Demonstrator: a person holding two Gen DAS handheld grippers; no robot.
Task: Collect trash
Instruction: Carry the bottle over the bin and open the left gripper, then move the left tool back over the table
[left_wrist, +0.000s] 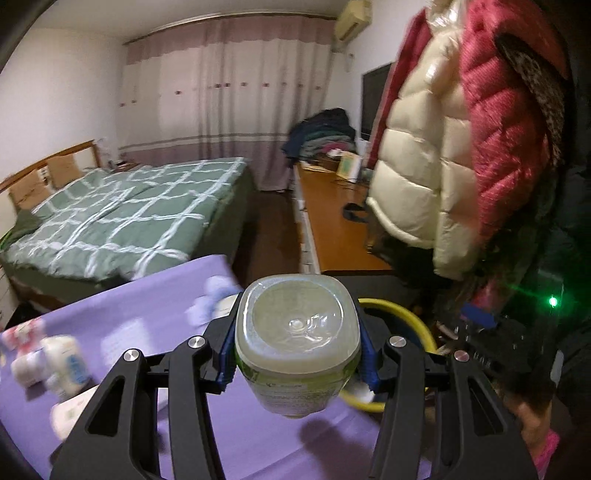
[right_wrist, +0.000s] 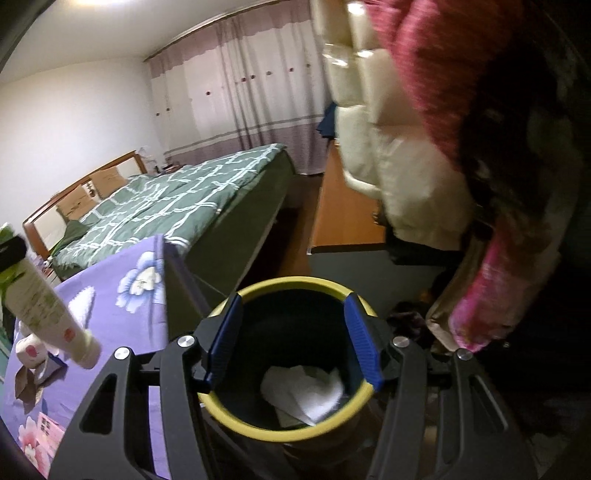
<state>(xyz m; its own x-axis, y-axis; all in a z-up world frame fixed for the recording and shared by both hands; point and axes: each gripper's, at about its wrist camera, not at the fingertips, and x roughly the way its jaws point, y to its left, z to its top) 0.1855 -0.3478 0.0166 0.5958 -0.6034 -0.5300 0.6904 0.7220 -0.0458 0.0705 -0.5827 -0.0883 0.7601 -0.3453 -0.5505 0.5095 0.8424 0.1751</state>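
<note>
**Q:** What is each hand-held gripper doing?

**A:** The left hand-held gripper clamps a pale green plastic bottle between its blue pads, bottom end facing outward, above the purple tabletop. The right hand-held gripper holds nothing; its jaws stand partly apart over the yellow-rimmed bin, where white paper already lies.

**Q:** How should the drop go?

**A:** I'd say carry the bottle fully over the bin's mouth, beside the tabletop's edge, before opening. Both grippers tilt downward and forward; the right one should clear away first.
</note>
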